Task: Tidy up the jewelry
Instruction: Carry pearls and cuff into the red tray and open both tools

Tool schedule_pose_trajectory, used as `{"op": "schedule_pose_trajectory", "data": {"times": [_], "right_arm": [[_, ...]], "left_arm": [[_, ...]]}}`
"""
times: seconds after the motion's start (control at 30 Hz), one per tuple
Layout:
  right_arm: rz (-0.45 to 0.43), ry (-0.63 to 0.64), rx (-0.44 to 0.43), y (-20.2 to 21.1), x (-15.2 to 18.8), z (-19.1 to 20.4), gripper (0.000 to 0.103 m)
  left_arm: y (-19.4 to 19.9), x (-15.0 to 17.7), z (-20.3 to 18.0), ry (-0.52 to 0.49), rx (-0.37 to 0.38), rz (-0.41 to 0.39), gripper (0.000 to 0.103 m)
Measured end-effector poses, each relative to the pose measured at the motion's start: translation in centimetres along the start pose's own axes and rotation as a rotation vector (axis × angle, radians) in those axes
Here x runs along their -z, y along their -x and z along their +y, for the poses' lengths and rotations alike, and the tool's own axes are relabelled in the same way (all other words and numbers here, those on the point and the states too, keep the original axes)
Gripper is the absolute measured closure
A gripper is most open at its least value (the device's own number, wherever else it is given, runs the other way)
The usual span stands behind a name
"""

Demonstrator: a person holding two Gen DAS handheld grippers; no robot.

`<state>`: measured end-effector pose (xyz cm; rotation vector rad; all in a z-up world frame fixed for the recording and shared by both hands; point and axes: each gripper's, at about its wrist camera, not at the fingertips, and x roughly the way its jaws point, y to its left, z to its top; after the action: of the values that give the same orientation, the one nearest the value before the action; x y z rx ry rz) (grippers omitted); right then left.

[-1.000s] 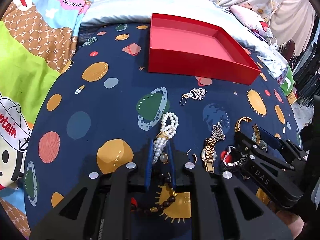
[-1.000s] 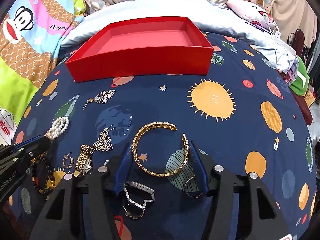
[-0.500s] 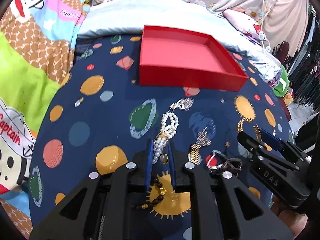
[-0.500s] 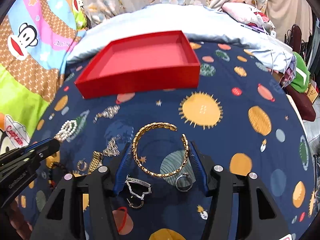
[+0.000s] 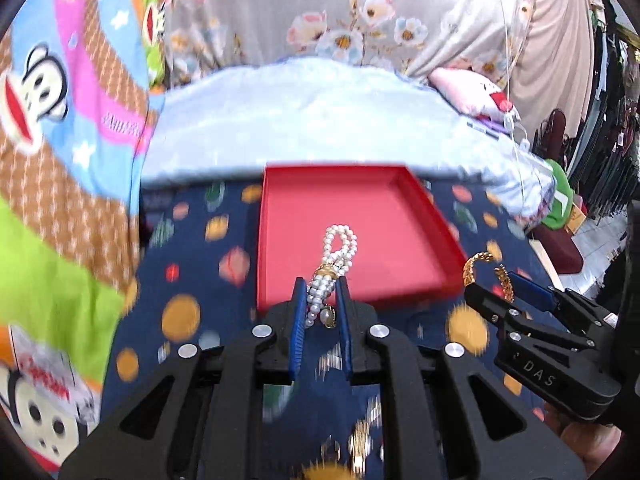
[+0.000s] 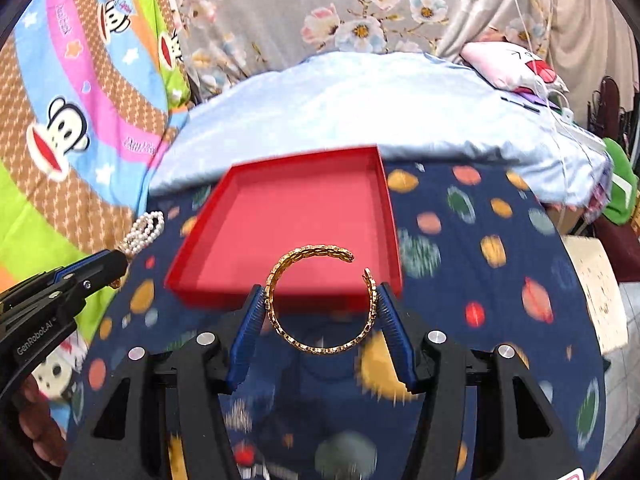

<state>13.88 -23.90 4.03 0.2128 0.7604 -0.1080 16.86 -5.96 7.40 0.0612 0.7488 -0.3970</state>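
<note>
Our left gripper [image 5: 320, 294] clamps the pearl bracelet [image 5: 334, 258] and our right gripper [image 6: 320, 304] pinches the gold bangle [image 6: 320, 300], both pieces raised above the planet-print cloth [image 6: 480, 280], just before the red tray's [image 6: 288, 216] near wall.
</note>
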Motion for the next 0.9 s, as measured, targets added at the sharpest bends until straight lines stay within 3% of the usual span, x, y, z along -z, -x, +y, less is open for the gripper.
{"op": "schedule_pose_trajectory", "data": {"times": [0.13,0.3,0.5,0.9], "right_arm": [[-0.002,0.006,-0.02,-2.6,-3.4,-0.4,0.048],[0.044,0.013,-0.048,-7.5,-7.6,-0.6,0.047],[0.1,0.008,-0.054,-12.8,-10.7,-1.1,0.047],[0.17,0.046,0.011,-18.6,-11.7,-1.5,0.047]], "left_arm": [[-2.5,-4.1,-0.2,-0.003,0.014,-0.026,0.089],[-7.6,-7.6,-0.3,-0.009,0.017,0.002,0.089],[-13.1,-8.9,-0.1,-0.011,0.014,0.059,0.089],[-19.6,-8.8,0.4,-0.019,-0.037,0.139,0.089]]}}
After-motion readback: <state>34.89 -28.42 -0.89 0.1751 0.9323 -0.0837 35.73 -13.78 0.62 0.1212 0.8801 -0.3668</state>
